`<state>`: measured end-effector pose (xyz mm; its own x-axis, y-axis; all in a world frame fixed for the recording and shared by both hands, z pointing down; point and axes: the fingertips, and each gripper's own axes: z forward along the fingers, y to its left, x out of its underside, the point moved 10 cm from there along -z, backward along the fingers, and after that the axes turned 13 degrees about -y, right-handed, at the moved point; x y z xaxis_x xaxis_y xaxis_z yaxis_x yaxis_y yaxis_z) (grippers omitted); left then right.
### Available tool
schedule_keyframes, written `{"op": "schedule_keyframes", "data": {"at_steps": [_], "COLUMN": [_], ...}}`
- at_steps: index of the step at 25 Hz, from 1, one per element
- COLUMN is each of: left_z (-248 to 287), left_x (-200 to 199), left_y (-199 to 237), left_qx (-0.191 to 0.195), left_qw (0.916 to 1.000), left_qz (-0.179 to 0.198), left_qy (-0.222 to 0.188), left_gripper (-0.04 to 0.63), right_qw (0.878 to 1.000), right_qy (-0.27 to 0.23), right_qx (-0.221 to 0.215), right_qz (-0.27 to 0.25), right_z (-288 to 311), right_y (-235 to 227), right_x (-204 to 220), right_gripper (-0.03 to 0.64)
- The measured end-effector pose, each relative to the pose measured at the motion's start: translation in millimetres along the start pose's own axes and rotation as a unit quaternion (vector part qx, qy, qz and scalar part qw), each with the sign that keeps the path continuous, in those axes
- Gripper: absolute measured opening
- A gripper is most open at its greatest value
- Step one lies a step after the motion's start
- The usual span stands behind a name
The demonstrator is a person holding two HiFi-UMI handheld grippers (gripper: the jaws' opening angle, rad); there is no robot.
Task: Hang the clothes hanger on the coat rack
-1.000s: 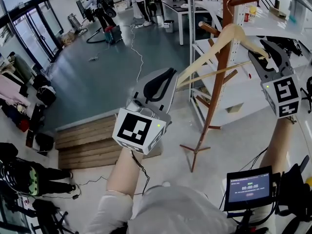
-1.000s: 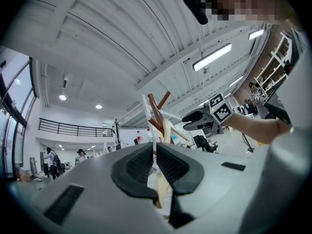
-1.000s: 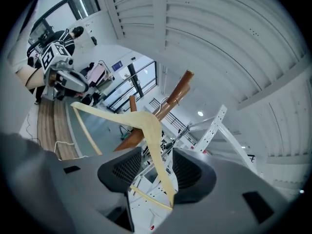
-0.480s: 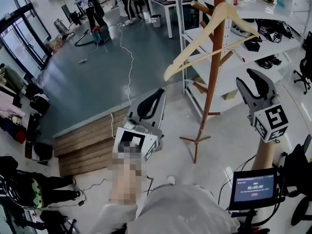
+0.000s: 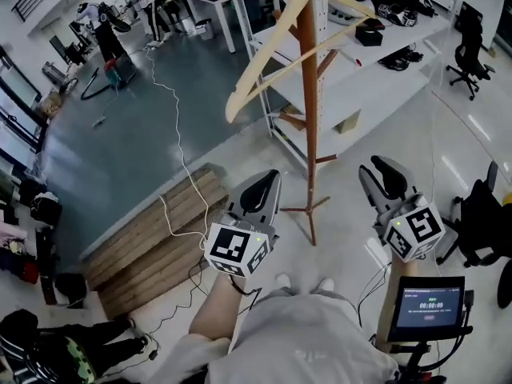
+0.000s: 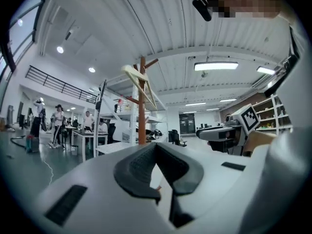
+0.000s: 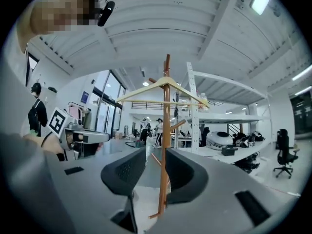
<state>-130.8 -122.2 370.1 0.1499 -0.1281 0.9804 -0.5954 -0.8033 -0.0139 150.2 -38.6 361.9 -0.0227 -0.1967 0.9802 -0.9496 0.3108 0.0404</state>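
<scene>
The pale wooden clothes hanger [image 5: 264,52] hangs from a peg at the top of the brown wooden coat rack [image 5: 309,134], tilted with its left end low. No gripper touches it. My left gripper [image 5: 270,179] is held low in front of my body, left of the rack's foot, with its jaws shut and empty. To the right of the rack's foot, my right gripper [image 5: 374,165] is also low; its jaws are closing with a gap still between them and nothing in it. In the right gripper view the hanger [image 7: 163,89] and rack [image 7: 165,130] stand well beyond the jaws.
A white shelving unit [image 5: 384,62] with dark items stands right behind the rack. A wooden platform [image 5: 152,238] and a floor cable [image 5: 180,150] lie to the left. A small screen [image 5: 430,304] and a black chair [image 5: 488,222] are at the right. People stand far back.
Both grippers have dropped from the height of the hanger down to near my body. The right jaws have narrowed. The hanger stays on the rack.
</scene>
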Motion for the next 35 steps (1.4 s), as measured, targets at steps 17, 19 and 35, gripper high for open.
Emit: {"op": "schedule_keyframes", "data": {"at_steps": [17,19,35], "left_z": [80,85,87], "left_x": [76,79,77], "left_y": [-105,-110,-118], "left_qx": [0.177,0.191,0.184], "left_qw": [0.9802,0.9775,0.9792], "left_qz": [-0.085,-0.084,-0.073], "left_qy": [0.027,0.033,0.043], "left_gripper": [0.006,0.007,0.007], "right_qw": [0.988,0.986,0.986], "right_qy": [0.026,0.025,0.014], "right_qx": [0.153,0.162,0.167], "right_qz": [-0.006,-0.007,-0.006], "right_z": [-108,-113,-118], "right_y": [-12,-12,-21], "right_x": [43,43,44], "right_gripper": [0.137,0.137,0.077]}}
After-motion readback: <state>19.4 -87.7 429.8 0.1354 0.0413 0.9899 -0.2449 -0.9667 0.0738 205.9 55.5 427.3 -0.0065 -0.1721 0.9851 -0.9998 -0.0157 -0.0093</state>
